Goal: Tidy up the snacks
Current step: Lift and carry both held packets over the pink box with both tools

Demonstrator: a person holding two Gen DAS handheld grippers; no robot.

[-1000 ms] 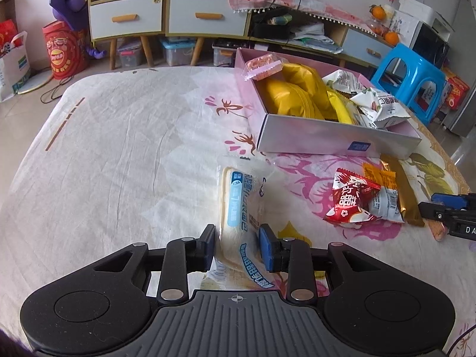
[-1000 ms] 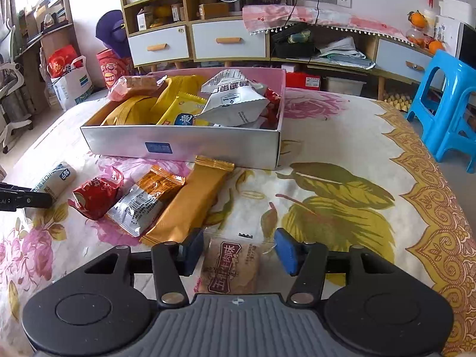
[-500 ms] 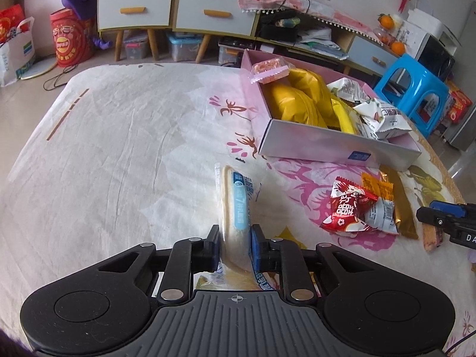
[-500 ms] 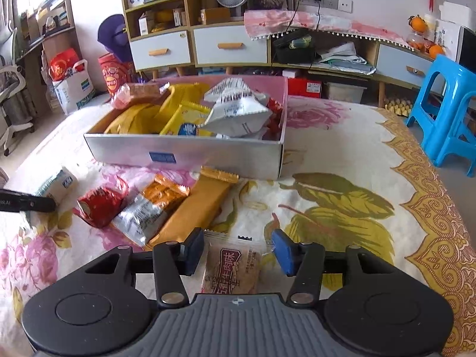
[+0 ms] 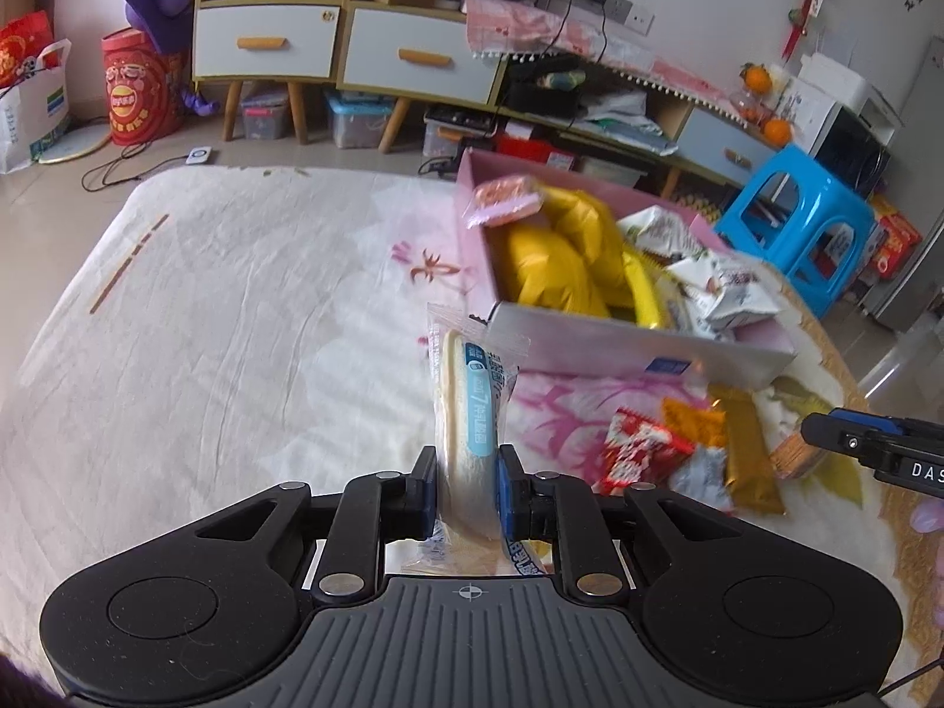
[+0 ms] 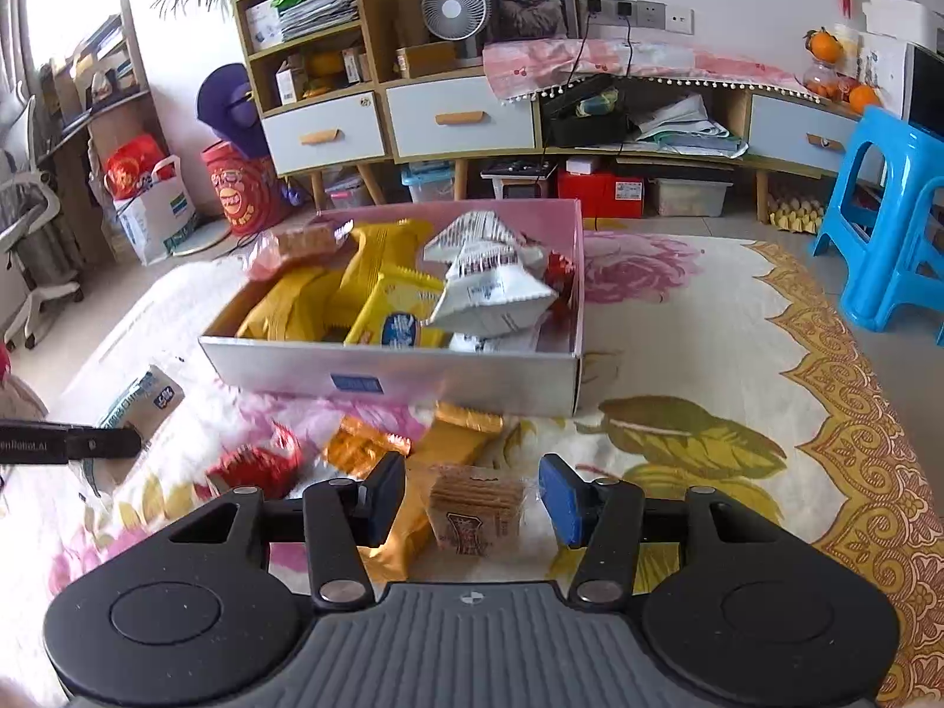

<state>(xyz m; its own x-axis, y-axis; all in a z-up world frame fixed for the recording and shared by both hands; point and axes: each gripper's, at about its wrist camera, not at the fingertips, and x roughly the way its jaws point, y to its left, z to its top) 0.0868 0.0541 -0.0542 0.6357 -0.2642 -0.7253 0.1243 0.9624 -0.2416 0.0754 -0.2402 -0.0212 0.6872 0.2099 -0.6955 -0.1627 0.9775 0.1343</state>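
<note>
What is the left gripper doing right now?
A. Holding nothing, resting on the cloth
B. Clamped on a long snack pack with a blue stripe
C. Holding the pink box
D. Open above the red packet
B: in the left wrist view the left gripper is shut on the blue-striped snack pack, pads pressing both sides.

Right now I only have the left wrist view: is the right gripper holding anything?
Observer: No. The right gripper is open, its fingers either side of a brown cracker packet, not touching it.
Operator: While the left gripper grips the bread packet, what lies beside those crackers?
Observer: A long gold packet, on their left.
Operator: Anything hidden in the box?
Observer: A red wrapper behind the white bags, by the right wall.
</note>
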